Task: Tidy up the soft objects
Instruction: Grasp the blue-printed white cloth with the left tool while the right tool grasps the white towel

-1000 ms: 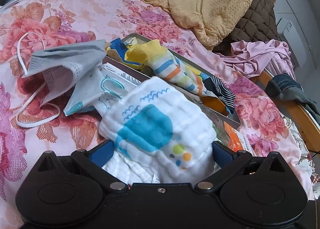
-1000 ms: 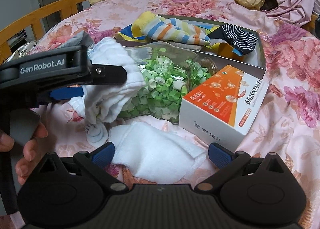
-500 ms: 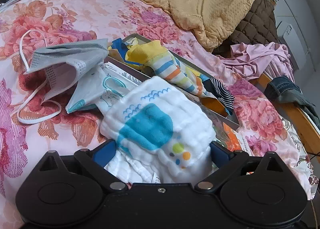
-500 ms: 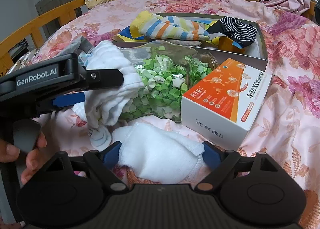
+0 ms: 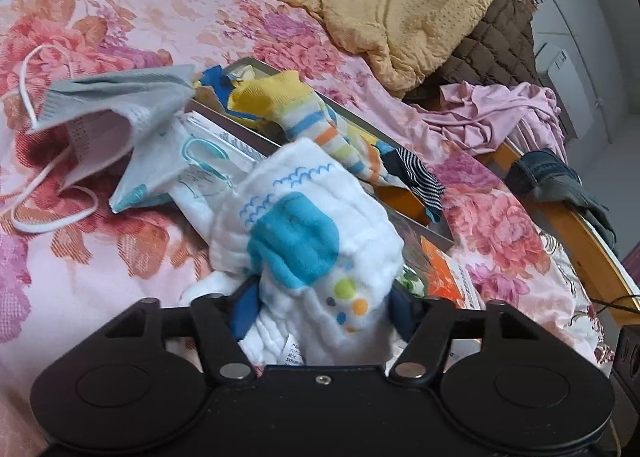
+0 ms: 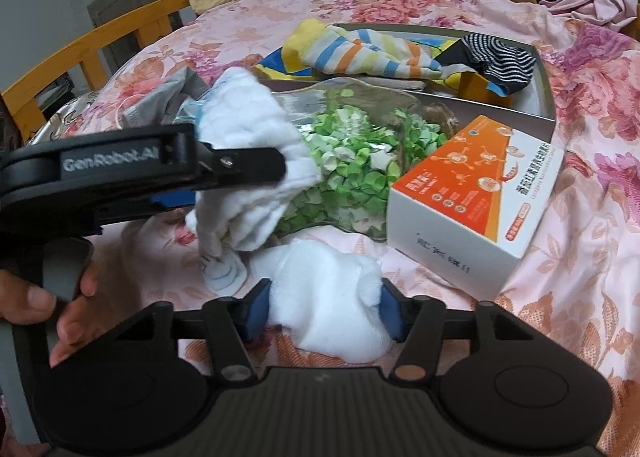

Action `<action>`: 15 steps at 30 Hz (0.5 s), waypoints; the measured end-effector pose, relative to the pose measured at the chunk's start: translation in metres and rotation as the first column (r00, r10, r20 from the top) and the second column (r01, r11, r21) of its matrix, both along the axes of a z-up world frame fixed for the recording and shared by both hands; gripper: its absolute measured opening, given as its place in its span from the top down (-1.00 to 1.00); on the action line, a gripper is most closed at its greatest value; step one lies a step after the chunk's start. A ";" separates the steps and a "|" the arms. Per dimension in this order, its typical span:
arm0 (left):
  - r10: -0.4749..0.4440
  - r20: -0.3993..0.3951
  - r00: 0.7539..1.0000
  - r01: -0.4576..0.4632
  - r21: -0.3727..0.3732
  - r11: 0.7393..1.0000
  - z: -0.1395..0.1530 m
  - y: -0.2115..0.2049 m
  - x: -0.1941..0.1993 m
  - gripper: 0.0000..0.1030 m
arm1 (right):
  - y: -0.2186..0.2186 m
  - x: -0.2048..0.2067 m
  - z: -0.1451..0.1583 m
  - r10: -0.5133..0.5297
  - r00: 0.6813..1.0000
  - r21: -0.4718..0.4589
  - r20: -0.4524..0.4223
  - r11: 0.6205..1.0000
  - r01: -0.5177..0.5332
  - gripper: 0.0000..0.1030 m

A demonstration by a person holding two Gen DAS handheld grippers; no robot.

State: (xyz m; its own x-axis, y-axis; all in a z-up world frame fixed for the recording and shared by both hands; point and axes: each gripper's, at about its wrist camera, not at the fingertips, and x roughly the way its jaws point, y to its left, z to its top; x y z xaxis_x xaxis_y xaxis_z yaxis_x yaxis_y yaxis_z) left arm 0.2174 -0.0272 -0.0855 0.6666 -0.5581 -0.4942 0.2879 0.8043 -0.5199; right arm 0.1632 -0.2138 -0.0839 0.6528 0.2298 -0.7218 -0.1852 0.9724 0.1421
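I am pinching the printed cloth (image 5: 308, 253) in my left gripper (image 5: 320, 305), jaws closed on it above the bed (image 5: 100, 257), keeping it off the clutter. My right gripper (image 6: 322, 307) is squeezing the white towel (image 6: 332, 297) lying on the bed, ready for lifting toward the tray (image 6: 546, 97).

"GenRobot.AI" stood in pale letters on the left gripper (image 6: 256, 173). The orange-and-white box (image 6: 476, 193) bore Chinese print too small to read.

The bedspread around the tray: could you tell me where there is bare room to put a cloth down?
Bare bedspread lies left of the masks, and more right of the orange box. The tray is crowded with socks; the jar fills the middle.
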 end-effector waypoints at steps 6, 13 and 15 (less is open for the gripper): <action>-0.009 0.007 1.000 0.009 -0.003 1.000 -0.002 -0.002 -0.003 -0.08 | -0.001 0.001 -0.003 0.005 1.000 0.021 -0.024 1.000 -0.004 0.07; -0.019 0.055 0.998 0.015 0.074 0.997 0.007 -0.011 -0.009 0.14 | 0.006 -0.003 0.000 0.046 0.999 -0.010 0.000 0.999 -0.046 0.44; -0.020 0.059 0.998 0.015 0.082 0.997 0.009 -0.012 -0.010 0.18 | 0.008 -0.003 0.000 0.052 0.999 -0.013 0.003 0.999 -0.052 0.50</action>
